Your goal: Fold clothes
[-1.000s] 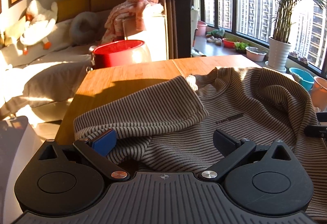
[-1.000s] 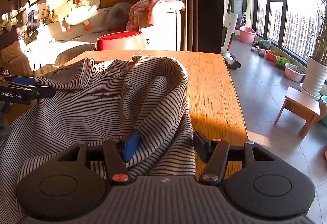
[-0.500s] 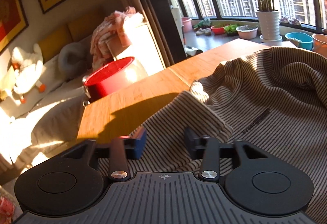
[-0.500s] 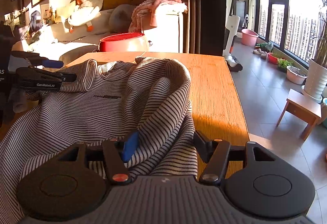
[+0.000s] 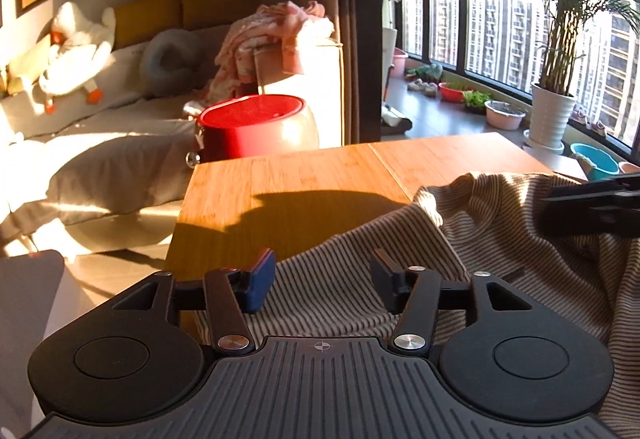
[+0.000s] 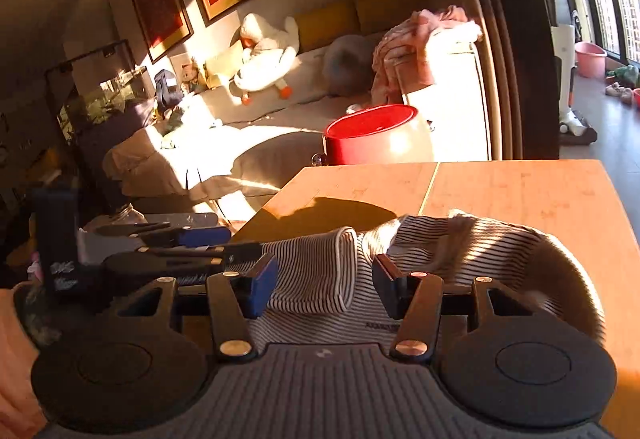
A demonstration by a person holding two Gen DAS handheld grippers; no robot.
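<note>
Left gripper (image 5: 322,281): my fingers stand apart, nothing between them; they hover over the near left part of the sweater, the blue pad (image 5: 259,285) at 9 o'clock, the black one at 3.
Right gripper (image 6: 324,285): my fingers stand apart here too, with a folded cuff lying in the gap below them; whether they touch the cloth I cannot tell.
Sweater (image 5: 500,239): striped, crumpled on the tabletop; in the left view it fills the span from 3 to 6 o'clock, bunched high at 3. In the right view it lies across the near edge, a white-edged cuff (image 6: 320,271) at centre and a hump of cloth at 3 o'clock.
Tabletop (image 5: 304,175): bare wood from the centre up to 12 o'clock, sunlit, with a dark shadow across the middle.
My other tool: the right gripper's black arm enters the left view at 3 o'clock, over the cloth; the left gripper shows at 9 o'clock in the right view, beside the cuff.
Bucket (image 5: 256,127): red, on the floor just past the far tabletop edge, at 11 o'clock.
Sofa (image 5: 100,143): behind the bucket, at 10 o'clock, with a white plush toy (image 5: 76,55) on it.
Plant (image 5: 560,39): potted, by the window at 2 o'clock.
</note>
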